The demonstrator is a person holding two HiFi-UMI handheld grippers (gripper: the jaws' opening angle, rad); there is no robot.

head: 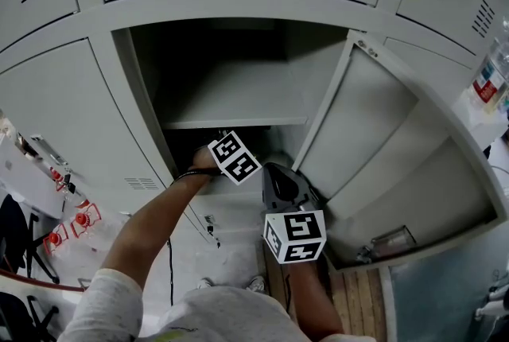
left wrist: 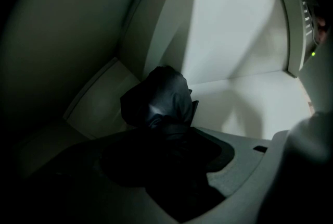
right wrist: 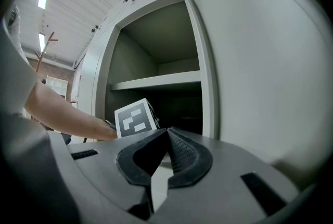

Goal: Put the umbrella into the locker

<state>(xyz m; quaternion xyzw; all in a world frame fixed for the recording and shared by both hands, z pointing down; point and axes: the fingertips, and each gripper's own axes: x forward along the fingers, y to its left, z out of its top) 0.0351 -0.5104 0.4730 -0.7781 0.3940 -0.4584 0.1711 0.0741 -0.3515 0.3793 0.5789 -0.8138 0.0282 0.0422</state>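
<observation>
Black folded fabric of the umbrella (left wrist: 158, 97) sticks out ahead of my left gripper (left wrist: 174, 137), whose jaws are clamped on it. In that gripper's view the bundle hangs inside the pale metal locker (left wrist: 239, 51), above the compartment floor (left wrist: 244, 106). I cannot tell whether its far end touches anything. From the head view, my left arm reaches into the dark space under the shelf (head: 235, 123), so the umbrella is past the opening, with the door (head: 374, 134) swung wide to the right. My right gripper (right wrist: 167, 137) waits outside, just in front of the opening, jaws pressed together with nothing between them.

I judge the task mostly done: the carry and the entry are finished. What is left is to lower the umbrella onto the floor of the compartment, let the left jaws go, and draw the arm out. Closing the door is not asked for, though the right gripper is free for it.
</observation>
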